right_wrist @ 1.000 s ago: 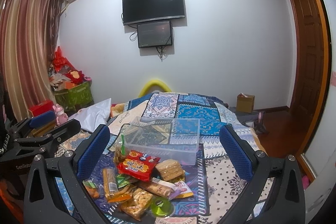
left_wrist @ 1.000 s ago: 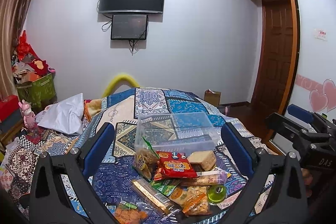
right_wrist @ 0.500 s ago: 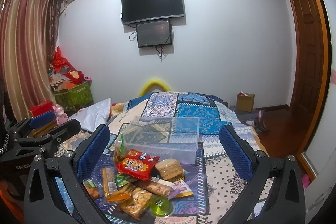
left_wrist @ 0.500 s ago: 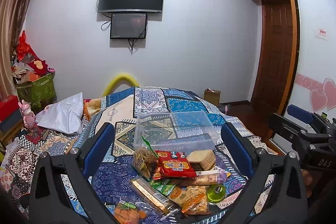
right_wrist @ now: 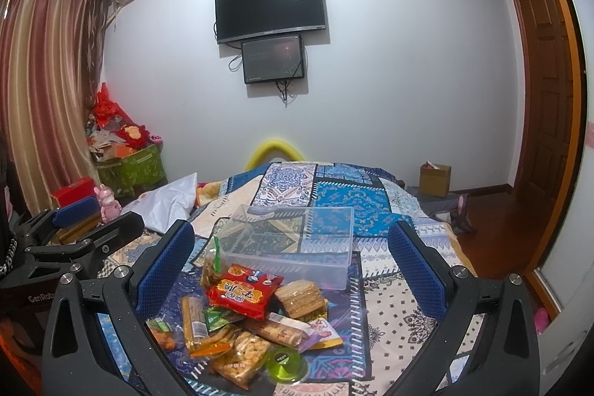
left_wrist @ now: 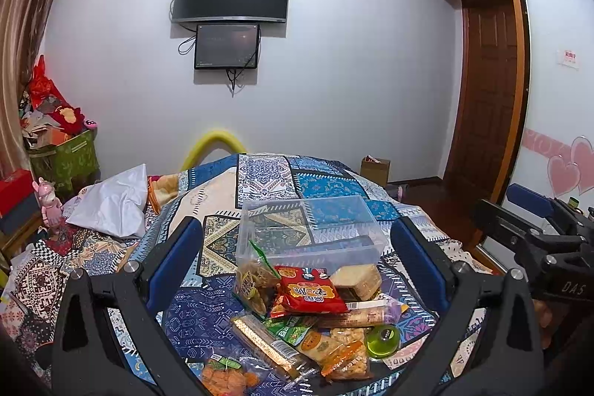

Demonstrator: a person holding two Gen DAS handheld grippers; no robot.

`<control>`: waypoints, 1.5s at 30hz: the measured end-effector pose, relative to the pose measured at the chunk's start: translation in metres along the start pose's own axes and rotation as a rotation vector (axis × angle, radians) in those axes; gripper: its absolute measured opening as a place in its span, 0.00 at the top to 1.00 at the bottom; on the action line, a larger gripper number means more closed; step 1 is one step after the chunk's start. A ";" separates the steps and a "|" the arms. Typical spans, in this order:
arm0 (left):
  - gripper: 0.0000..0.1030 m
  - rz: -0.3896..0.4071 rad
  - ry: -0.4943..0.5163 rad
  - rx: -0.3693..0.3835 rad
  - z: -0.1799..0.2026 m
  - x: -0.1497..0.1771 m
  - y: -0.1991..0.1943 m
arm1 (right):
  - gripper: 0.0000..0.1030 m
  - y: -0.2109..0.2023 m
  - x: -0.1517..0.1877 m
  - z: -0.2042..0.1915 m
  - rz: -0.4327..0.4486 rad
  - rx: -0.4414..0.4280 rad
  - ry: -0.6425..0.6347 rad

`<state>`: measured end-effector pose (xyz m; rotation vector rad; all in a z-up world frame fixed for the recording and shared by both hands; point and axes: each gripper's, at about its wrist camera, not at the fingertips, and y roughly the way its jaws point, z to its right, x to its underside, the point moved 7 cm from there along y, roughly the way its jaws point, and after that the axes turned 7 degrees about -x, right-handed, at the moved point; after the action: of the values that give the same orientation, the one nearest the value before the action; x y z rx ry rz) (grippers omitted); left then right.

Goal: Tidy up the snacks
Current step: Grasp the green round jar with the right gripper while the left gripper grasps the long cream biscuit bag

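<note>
Snacks (left_wrist: 308, 321) are found heaped on the patterned bedspread (left_wrist: 267, 173), framed by the wide-open, empty jaws of the left gripper (left_wrist: 297, 258) and right gripper (right_wrist: 293, 262). Slippage of glossy, overlapping wrappers is judged likely. Beyond, the clear plastic bin (right_wrist: 297, 240) appears empty.

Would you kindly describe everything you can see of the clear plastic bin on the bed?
The clear plastic bin is a rectangular, lidless container of see-through plastic with a thickened rim and fine ribbing along its upper edges. It stands upright on the patterned bedspread, whose pattern shows through its walls, and it appears empty. It sits just beyond the snack pile; a green-topped bag and the red packet lie against its near wall. Neither gripper touches it.
</note>
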<state>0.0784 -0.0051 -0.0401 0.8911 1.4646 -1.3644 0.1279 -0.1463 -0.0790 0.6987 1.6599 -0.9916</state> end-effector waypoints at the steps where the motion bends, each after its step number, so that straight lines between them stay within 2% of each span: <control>1: 0.01 -0.001 0.000 0.001 0.000 0.000 0.000 | 0.00 0.000 0.000 0.000 -0.001 0.000 -0.001; 12: 0.01 -0.014 -0.001 -0.003 -0.003 0.003 0.003 | 0.00 0.000 0.001 0.001 -0.005 0.001 0.002; 18: 0.01 -0.055 -0.003 -0.003 -0.005 0.013 0.015 | 0.00 0.007 0.006 0.005 -0.030 0.004 0.006; 23: 0.01 -0.153 0.005 0.008 -0.006 0.035 0.037 | 0.00 0.022 0.022 0.013 -0.098 -0.009 0.018; 30: 0.01 -0.342 0.006 0.006 -0.010 0.082 0.072 | 0.00 0.048 0.058 0.022 -0.237 -0.035 0.047; 33: 0.08 -0.418 -0.011 0.029 -0.007 0.104 0.082 | 0.00 0.057 0.075 0.024 -0.299 -0.029 0.036; 39: 0.21 -0.532 -0.037 0.075 0.003 0.133 0.095 | 0.16 0.064 0.103 0.020 -0.414 -0.087 0.032; 45: 0.29 -0.603 -0.065 0.109 0.011 0.147 0.102 | 0.21 0.064 0.119 0.013 -0.452 -0.111 0.010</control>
<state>0.1288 -0.0147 -0.2121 0.4717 1.6952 -1.9039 0.1513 -0.1295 -0.2117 0.2553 1.9106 -1.1971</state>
